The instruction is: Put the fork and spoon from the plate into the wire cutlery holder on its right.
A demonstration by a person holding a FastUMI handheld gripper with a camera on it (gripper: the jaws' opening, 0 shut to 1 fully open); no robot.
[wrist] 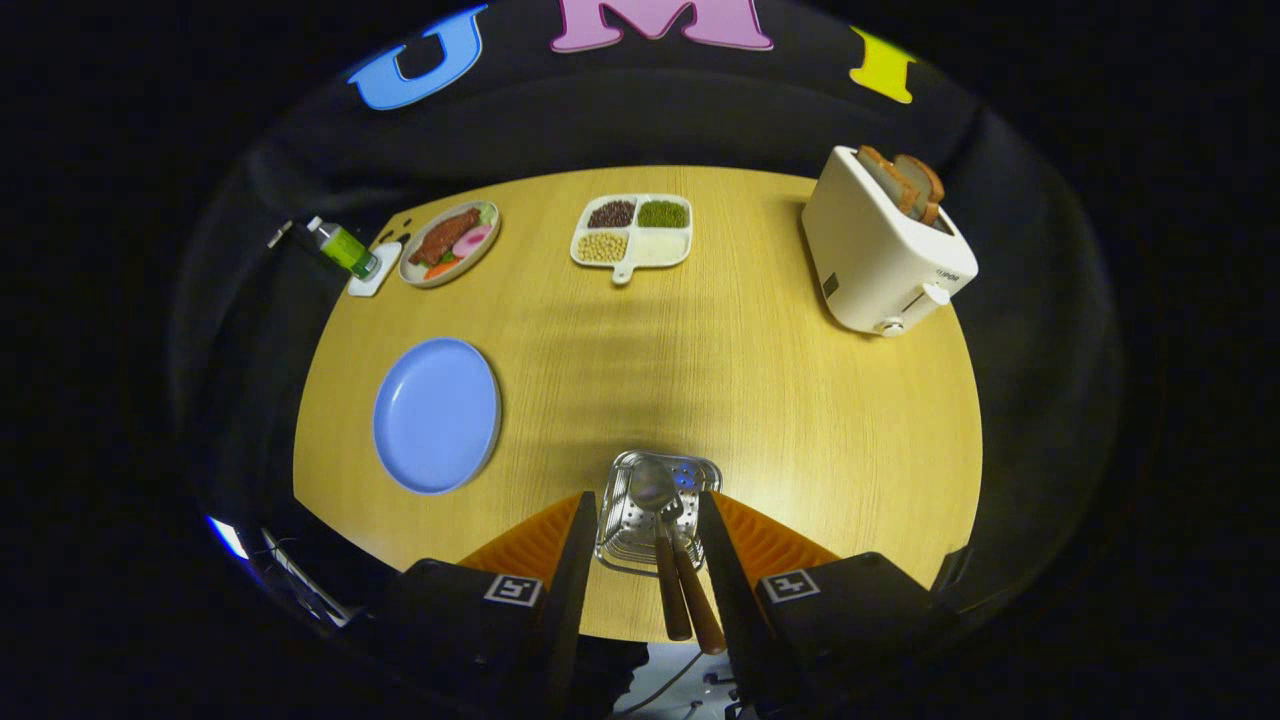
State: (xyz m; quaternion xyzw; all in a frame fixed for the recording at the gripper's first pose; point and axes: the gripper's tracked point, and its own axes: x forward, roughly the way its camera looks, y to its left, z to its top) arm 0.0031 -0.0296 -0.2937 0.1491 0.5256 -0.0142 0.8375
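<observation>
You get a dim booth with one warm pool of light on the table (640,380), brightest near its near edge beside the wire cutlery holder (655,510), whose metal glints. Faint banded shadows cross the table's middle, its far corners darken, and fisheye distortion bows its edges; focus stays fairly sharp throughout.

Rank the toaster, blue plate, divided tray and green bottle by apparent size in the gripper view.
1. Toaster, largest.
2. Blue plate, close behind; it lies nearer the camera, so this order is unsure.
3. Divided tray.
4. Green bottle, smallest.
</observation>
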